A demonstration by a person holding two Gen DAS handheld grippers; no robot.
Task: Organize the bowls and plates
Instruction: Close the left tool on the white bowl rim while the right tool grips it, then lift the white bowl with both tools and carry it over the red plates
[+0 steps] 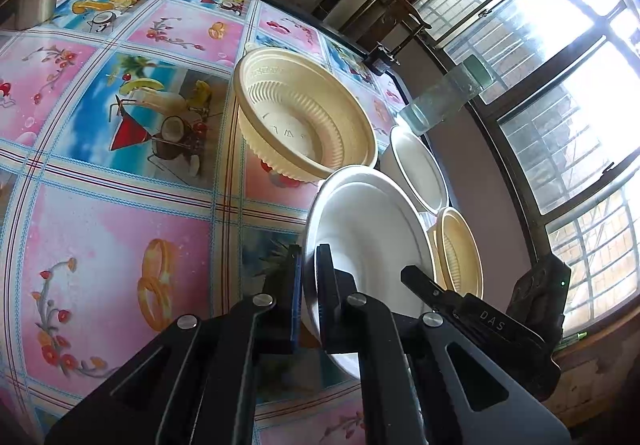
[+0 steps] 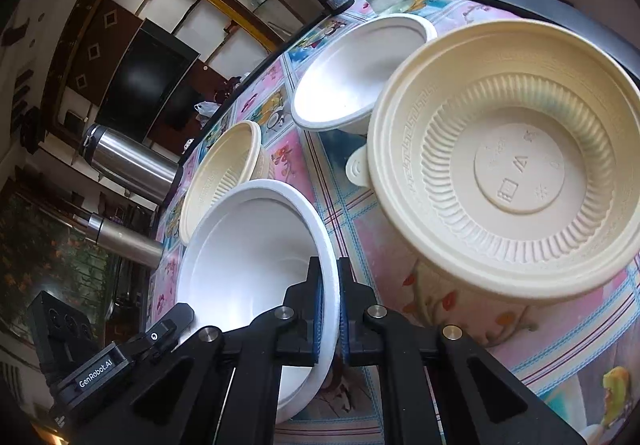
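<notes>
Both claws pinch the same white plate [image 1: 372, 229] by opposite edges: the left gripper [image 1: 309, 269] at lower centre of its view, the right gripper [image 2: 329, 285] likewise. Up and left of the plate in the left view sits a cream ribbed bowl [image 1: 308, 117]; a second cream bowl [image 2: 516, 173] fills the right view's right side, a white bowl [image 2: 352, 81] above centre, all on the patterned tablecloth [image 1: 120, 205].

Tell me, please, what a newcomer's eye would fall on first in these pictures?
Probably the white bowl, gripped on opposite rims by both the right gripper and the left gripper. Next, the ribbed cream bowl looming right of it, on the bright fruit-patterned tablecloth.
</notes>
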